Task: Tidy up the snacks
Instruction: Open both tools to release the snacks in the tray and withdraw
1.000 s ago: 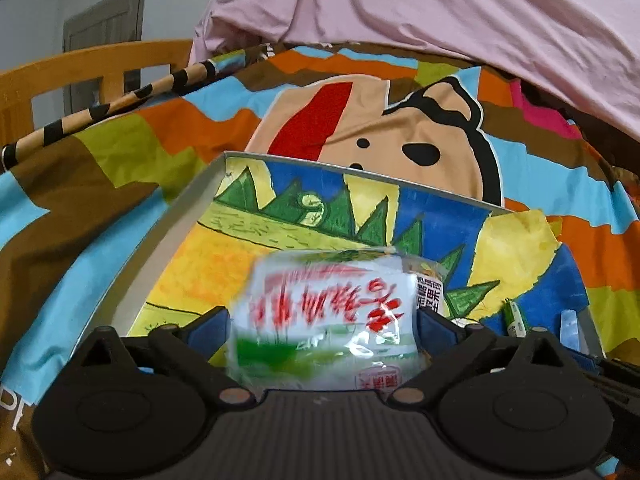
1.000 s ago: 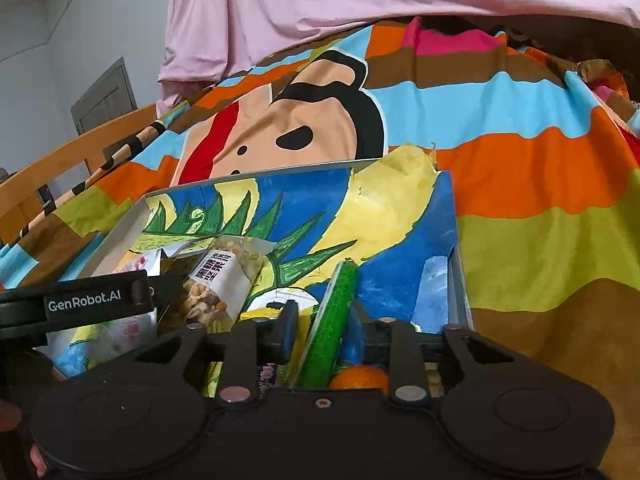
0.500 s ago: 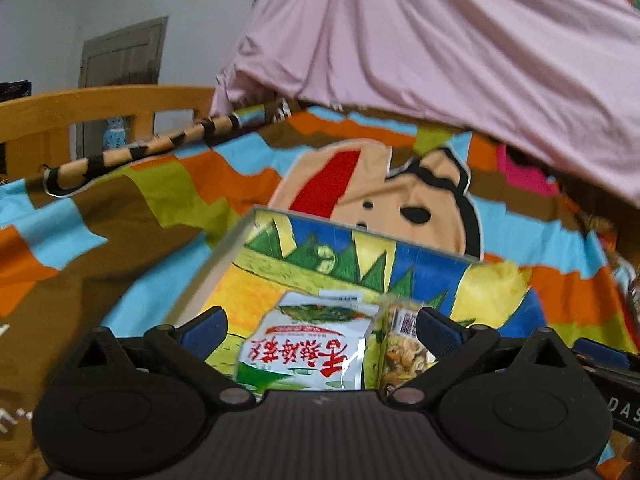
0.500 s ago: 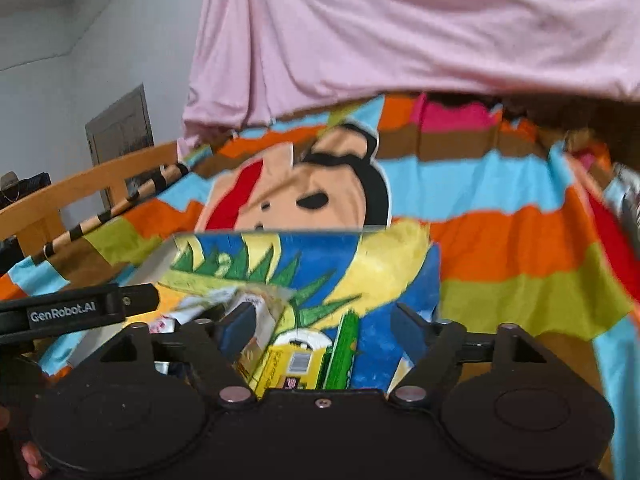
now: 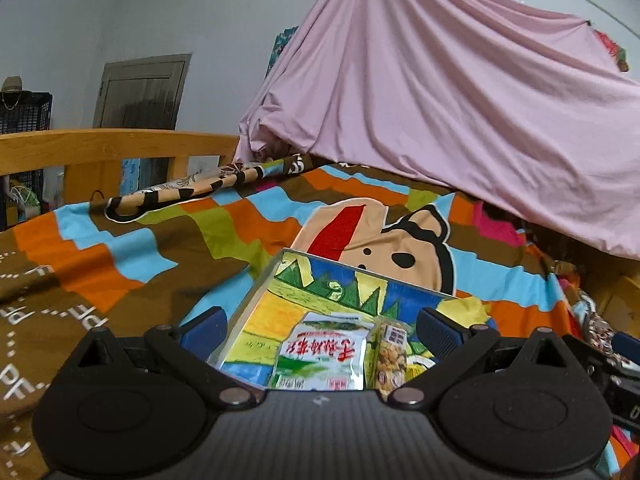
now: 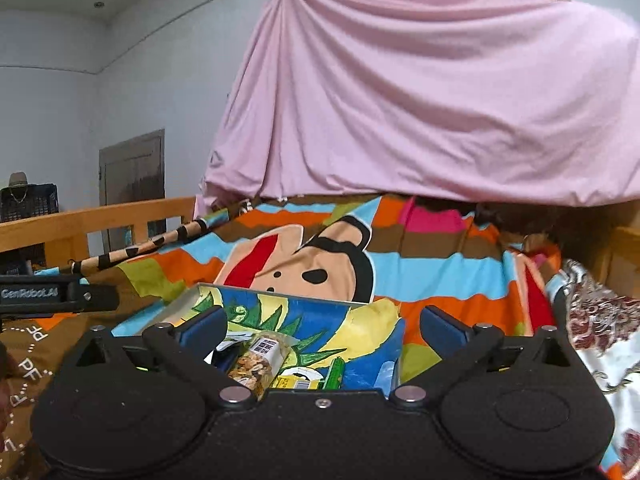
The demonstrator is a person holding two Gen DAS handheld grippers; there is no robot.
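Both the left gripper (image 5: 318,326) and right gripper (image 6: 322,326) hang with fingers spread, empty; the right's have just opened. In the painted box (image 5: 256,300) at six o'clock, the white snack pouch (image 5: 320,354) looks light, crinkly and slippery; pinch its sealed top edge.

Pink sheet (image 5: 460,128) drapes above a striped cartoon blanket (image 5: 120,264).

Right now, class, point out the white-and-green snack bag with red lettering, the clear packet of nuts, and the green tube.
White-and-green snack bag (image 5: 322,354): left wrist view, printed front.
Clear packet of nuts (image 6: 256,364): right wrist view, middle.
Green tube (image 6: 334,372): right wrist view, visible side.
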